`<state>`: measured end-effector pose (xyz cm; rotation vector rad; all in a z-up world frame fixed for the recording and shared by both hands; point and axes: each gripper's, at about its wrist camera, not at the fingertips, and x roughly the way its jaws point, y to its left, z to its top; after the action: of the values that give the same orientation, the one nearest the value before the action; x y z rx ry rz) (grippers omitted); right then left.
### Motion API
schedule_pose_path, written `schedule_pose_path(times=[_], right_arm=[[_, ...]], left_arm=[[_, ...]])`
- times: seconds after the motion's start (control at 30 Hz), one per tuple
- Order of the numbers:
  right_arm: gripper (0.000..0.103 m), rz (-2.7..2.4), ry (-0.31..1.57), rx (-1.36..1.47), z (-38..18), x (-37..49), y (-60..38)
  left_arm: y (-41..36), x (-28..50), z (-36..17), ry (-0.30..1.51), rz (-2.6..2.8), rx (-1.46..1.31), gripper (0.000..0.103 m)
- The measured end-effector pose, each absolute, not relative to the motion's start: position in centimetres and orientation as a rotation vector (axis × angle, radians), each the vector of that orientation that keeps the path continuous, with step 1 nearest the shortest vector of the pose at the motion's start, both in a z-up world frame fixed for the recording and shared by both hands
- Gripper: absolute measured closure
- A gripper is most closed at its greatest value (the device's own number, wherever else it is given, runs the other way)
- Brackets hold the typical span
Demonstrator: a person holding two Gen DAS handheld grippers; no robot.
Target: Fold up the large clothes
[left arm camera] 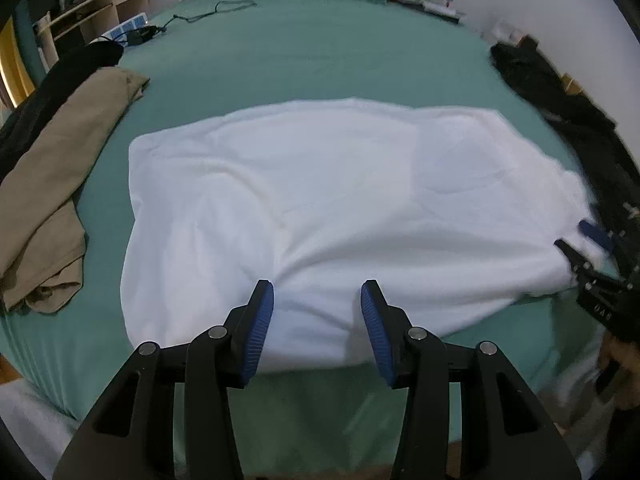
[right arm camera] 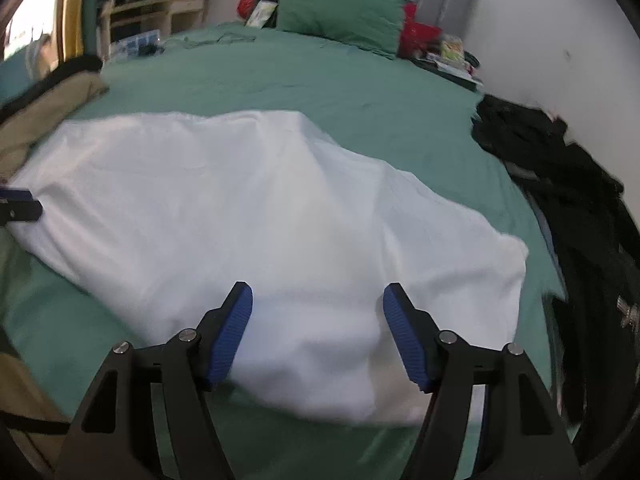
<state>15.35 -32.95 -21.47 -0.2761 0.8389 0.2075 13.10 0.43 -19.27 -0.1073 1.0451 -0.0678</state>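
A large white garment [left arm camera: 320,200] lies spread flat on the green bed [left arm camera: 320,60], folded into a rough rectangle. It also fills the middle of the right wrist view [right arm camera: 260,220]. My left gripper [left arm camera: 317,296] is open and empty, just above the garment's near edge. My right gripper [right arm camera: 318,300] is open and empty over the garment's near right part. The right gripper also shows at the right edge of the left wrist view [left arm camera: 584,240], by the garment's right corner. The left gripper's tip shows at the left edge of the right wrist view [right arm camera: 16,204].
A tan garment [left arm camera: 60,192] lies on the bed's left side over dark clothes. A black pile of clothes [left arm camera: 560,104] lies along the right side by the wall. A green pillow [right arm camera: 340,12], a cable [left arm camera: 192,16] and clutter sit at the head of the bed.
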Motion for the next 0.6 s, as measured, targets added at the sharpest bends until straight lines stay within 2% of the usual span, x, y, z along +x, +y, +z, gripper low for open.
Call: schedule_pose_path(times=[0.2,0.27,0.3,0.6], right_arm=[[0.033,0.214,0.849,-0.085,-20.1,13.0,-35.1],[0.023,0.234,0.870,0.017,-20.2,12.3,-35.9],[0.022,0.239,0.888,0.082,-20.5,12.2,-36.4],[0.022,0.209,1.013,0.401,-23.7,13.0,-38.7]], left_arm=[[0.6,11.6,-16.8,0.992,-0.093,-0.187,0.055],[0.4,11.4,-16.3,0.964,-0.081,-0.201,0.055],[0.3,11.4,-16.1,0.952,-0.081,-0.211,0.055],[-1.5,12.4,-17.1,0.945,-0.157,-0.243,0.050]])
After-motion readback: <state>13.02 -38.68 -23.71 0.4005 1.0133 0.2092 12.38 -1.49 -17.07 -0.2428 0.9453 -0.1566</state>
